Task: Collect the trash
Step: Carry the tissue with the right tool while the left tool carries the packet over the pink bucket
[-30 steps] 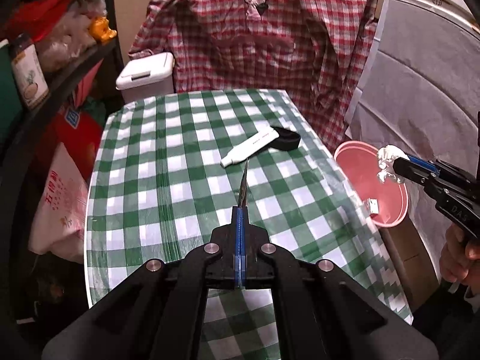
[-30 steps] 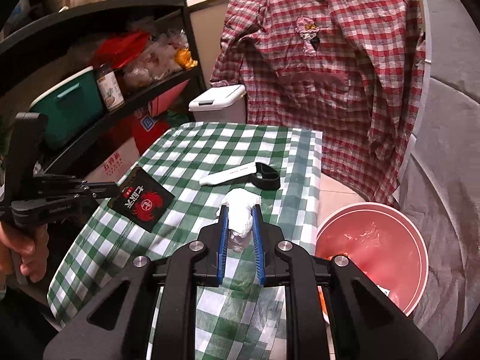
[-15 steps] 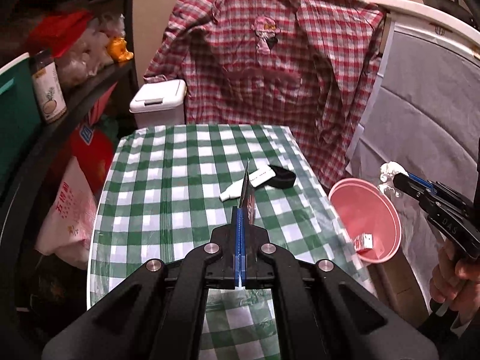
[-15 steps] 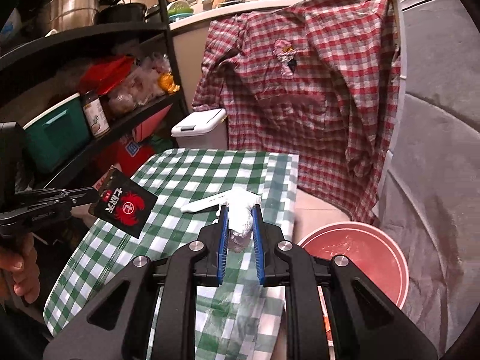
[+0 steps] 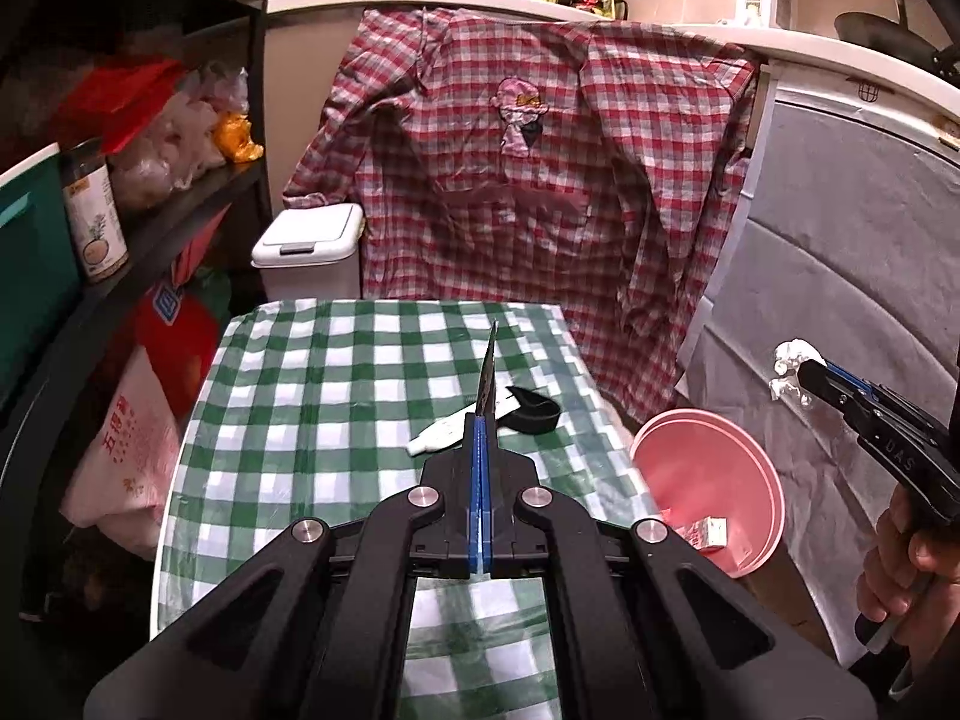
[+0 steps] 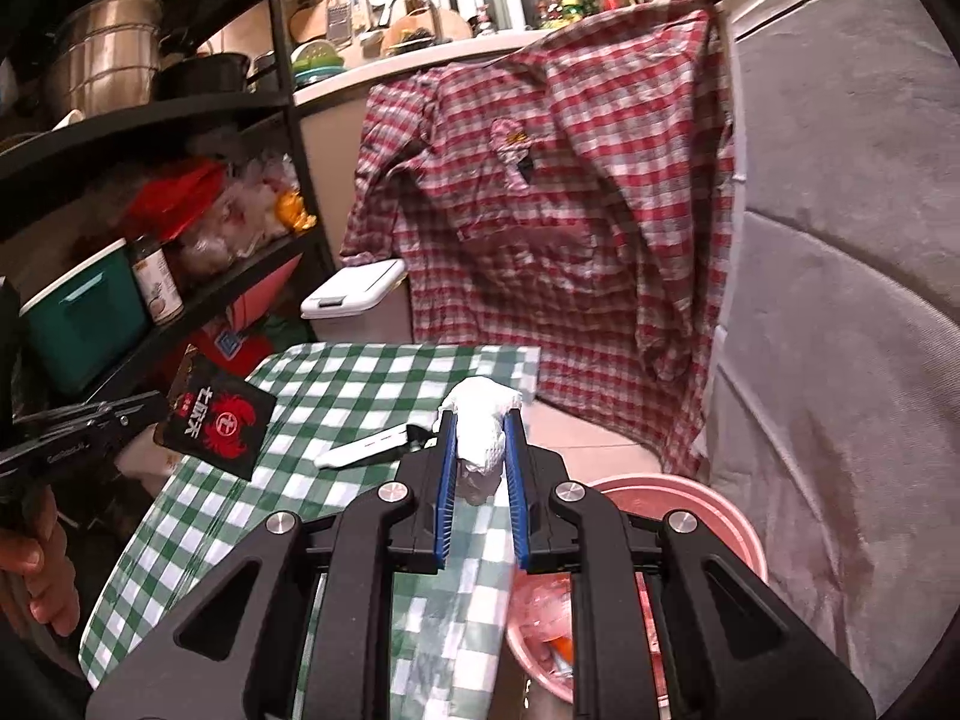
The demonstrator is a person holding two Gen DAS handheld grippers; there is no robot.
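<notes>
two grippers work above the green checked table [image 5: 312,396]: our left gripper [image 5: 487,387] is pinched fully closed on a black snack packet [image 6: 213,423], seen edge-on between its fingers, while our right gripper [image 6: 478,441] clamps a crumpled white tissue [image 6: 480,420] in a narrow grip. a pink bin [image 5: 720,480] sits beside the table's right edge, below the tissue. a white tube [image 5: 438,437] lies on the cloth ahead of us.
</notes>
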